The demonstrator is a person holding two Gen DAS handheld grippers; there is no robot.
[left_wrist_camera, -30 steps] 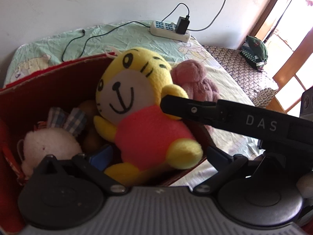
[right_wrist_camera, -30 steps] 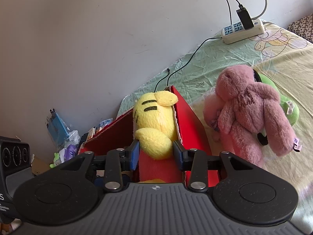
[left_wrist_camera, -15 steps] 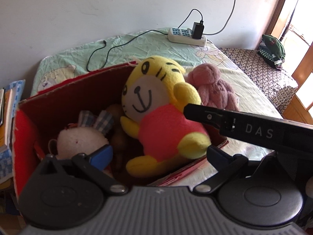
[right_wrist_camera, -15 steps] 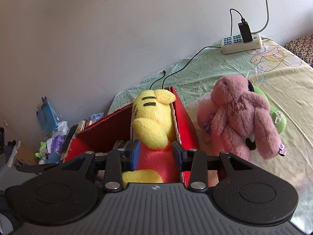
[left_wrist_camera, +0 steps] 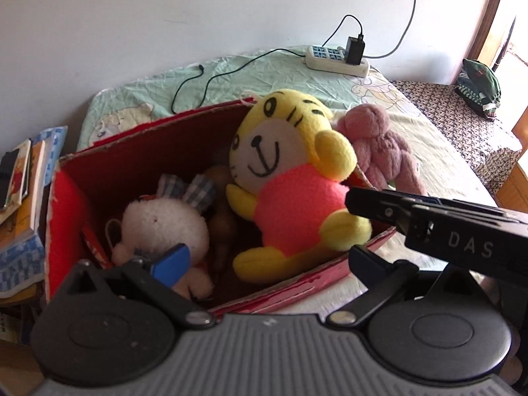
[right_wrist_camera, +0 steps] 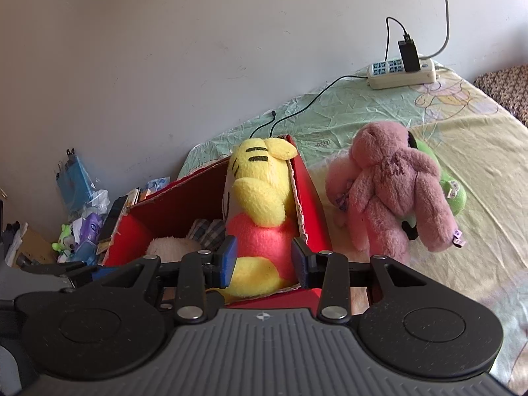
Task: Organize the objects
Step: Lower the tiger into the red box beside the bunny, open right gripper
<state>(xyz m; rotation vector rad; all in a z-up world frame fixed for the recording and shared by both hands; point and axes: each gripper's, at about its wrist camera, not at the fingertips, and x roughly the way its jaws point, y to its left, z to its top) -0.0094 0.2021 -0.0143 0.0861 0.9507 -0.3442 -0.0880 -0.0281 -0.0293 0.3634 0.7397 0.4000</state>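
Now yellow plush (left_wrist_camera: 290, 178) (upright) inside red box (left_wrist_camera: 138, 151)

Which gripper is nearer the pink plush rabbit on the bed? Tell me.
Right. The right gripper hangs over the red box corner, straddling the yellow tiger plush, beside the pink plush rabbit. The left gripper sits over the box's far side.

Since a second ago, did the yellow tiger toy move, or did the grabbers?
Both grippers pulled back and up from the red cardboard box. The right gripper, jaws open around the yellow tiger plush in the red shirt earlier, now sits clear in front of it. The left gripper stayed open and empty. The tiger stayed seated in the box beside the white fluffy plush; the pink plush bear stayed on the bed.
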